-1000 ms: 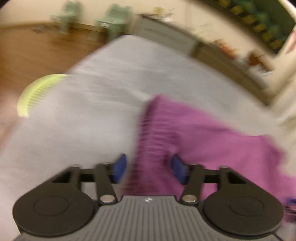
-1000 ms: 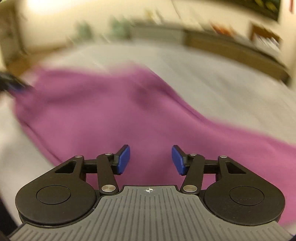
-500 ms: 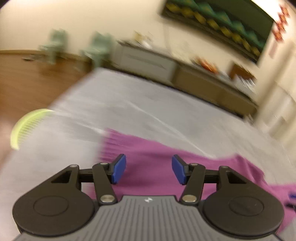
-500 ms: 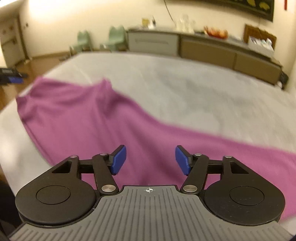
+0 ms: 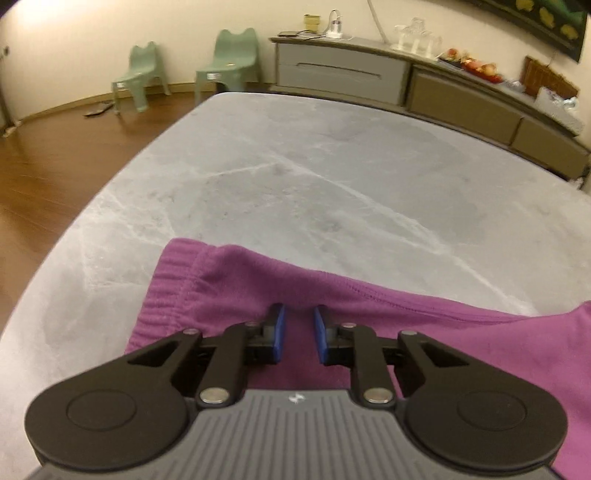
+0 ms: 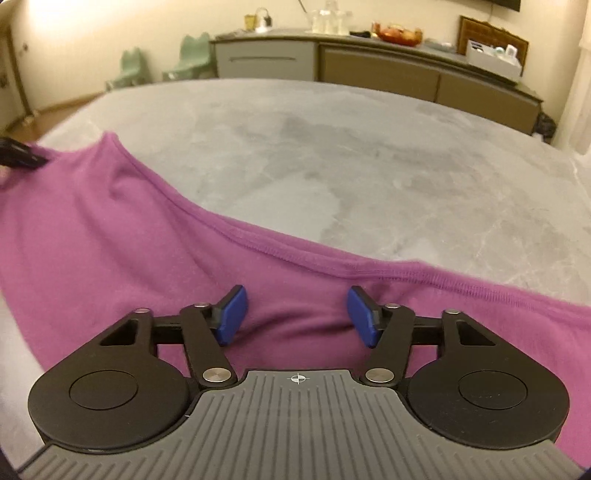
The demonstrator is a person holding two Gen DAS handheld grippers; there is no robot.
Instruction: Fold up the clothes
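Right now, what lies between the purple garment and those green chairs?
Only bare grey marble table, then wood floor, between the purple garment and green chairs, seen in the left wrist view.

Cream wall (image 5: pixel 92 33), wood floor (image 5: pixel 55 162), two green chairs (image 5: pixel 229 59), long grey-brown sideboard (image 5: pixel 369 74)

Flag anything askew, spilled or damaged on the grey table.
Nothing spilled or damaged. The purple knit garment lies skewed across the grey marble-patterned table, its seamed edge running diagonally, with a raised wrinkle near the left gripper. The right gripper is open above it.
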